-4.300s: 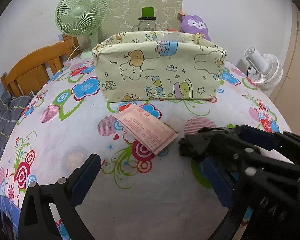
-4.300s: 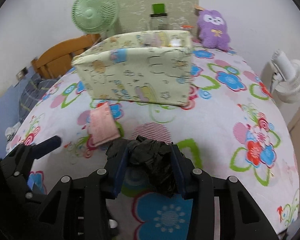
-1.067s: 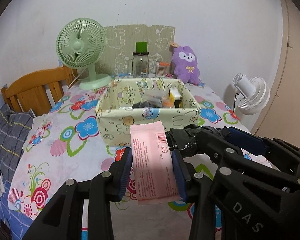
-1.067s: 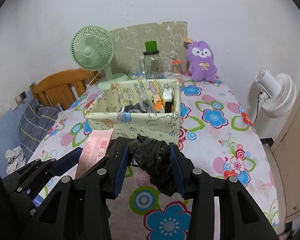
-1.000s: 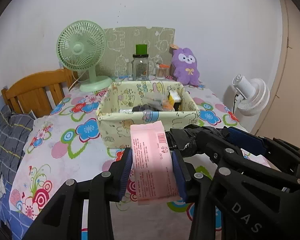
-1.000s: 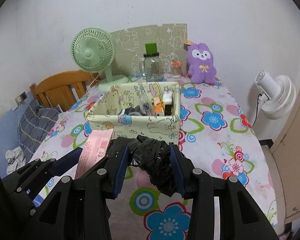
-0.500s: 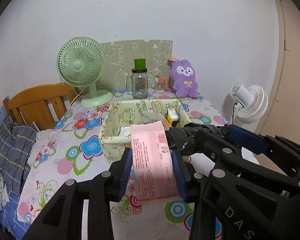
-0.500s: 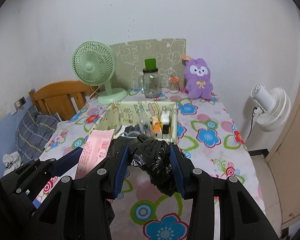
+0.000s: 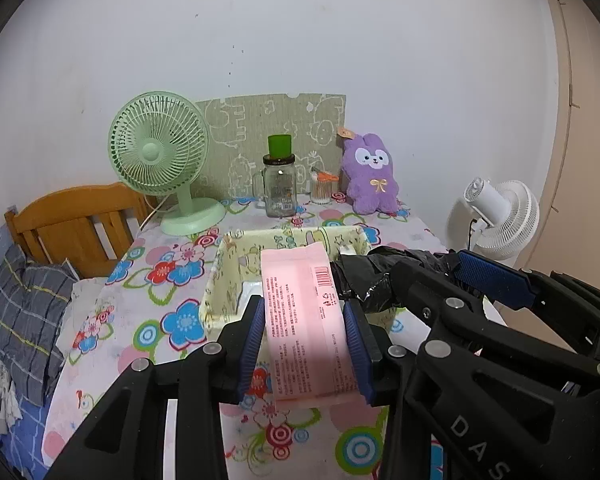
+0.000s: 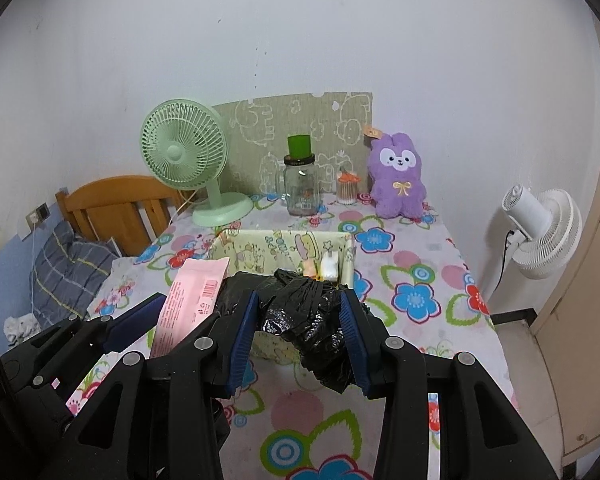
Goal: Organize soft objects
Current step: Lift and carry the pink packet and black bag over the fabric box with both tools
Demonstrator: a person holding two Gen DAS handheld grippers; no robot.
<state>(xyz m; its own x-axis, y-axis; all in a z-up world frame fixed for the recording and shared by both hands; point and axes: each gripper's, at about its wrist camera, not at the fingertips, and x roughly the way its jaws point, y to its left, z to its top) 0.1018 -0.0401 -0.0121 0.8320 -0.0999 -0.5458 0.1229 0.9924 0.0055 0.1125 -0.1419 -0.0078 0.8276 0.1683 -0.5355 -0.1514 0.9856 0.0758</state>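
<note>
My left gripper (image 9: 305, 334) is shut on a pink soft packet (image 9: 306, 320) and holds it in the air in front of the yellow cartoon-print fabric box (image 9: 220, 280). My right gripper (image 10: 302, 340) is shut on a crumpled black plastic bag (image 10: 308, 320), also raised above the table. The box (image 10: 284, 242) sits on the flowered tablecloth below and beyond both grippers, with small items inside. The pink packet (image 10: 192, 300) shows at the left in the right wrist view, and the black bag (image 9: 364, 276) at the right in the left wrist view.
At the table's back stand a green desk fan (image 9: 160, 160), a glass jar with a green lid (image 9: 281, 184), a small cotton-swab jar (image 9: 324, 190) and a purple plush rabbit (image 9: 370, 178). A white fan (image 9: 500, 212) stands right of the table, a wooden chair (image 9: 76, 220) left.
Both grippers have risen higher with their loads. The box now looks smaller and lower in both views, and more of the wall shows.
</note>
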